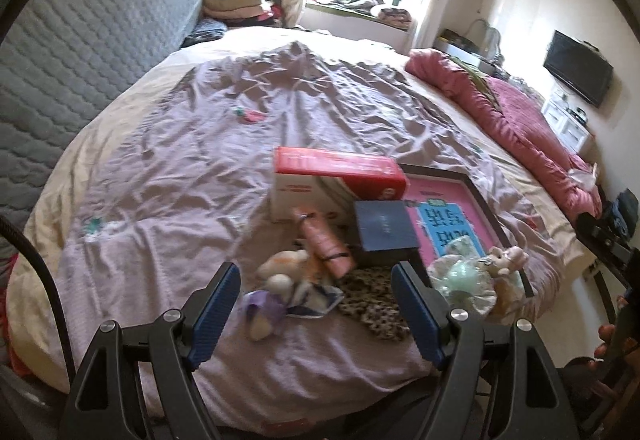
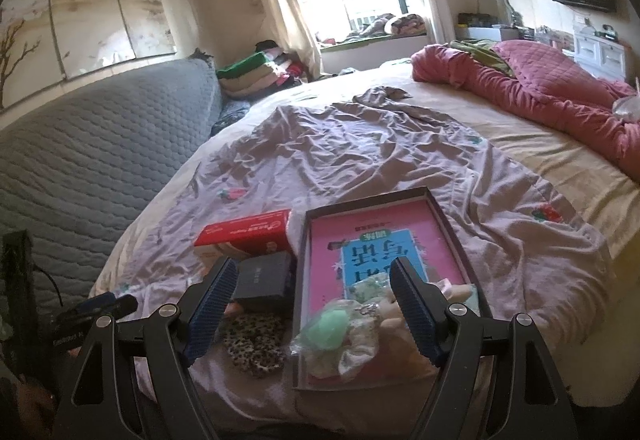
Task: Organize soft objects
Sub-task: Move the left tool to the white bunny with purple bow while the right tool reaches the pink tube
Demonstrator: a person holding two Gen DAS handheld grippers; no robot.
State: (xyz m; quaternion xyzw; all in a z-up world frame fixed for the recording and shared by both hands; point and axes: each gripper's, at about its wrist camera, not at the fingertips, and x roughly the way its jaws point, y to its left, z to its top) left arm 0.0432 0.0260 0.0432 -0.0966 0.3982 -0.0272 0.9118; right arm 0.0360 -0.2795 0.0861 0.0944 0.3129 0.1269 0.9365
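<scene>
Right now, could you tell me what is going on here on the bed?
Both grippers hang open over a clutter at the bed's near edge, holding nothing. The left gripper faces small plush toys and a leopard-print pouch on the lilac sheet. The right gripper hovers by the shallow box, where a mint scrunchie lies.

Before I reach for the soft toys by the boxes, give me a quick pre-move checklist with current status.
1. Left gripper open, holding nothing: ok.
2. Right gripper open, holding nothing: ok.
3. White-and-purple plush toy lying in line with the left jaws: ok.
4. Green frilly soft item already inside the dark shallow tray: ok.
5. Leopard-print fabric pouch outside the tray: not ok.
6. Whether the plush is snagged on neighbouring cloth: cannot tell.
</scene>
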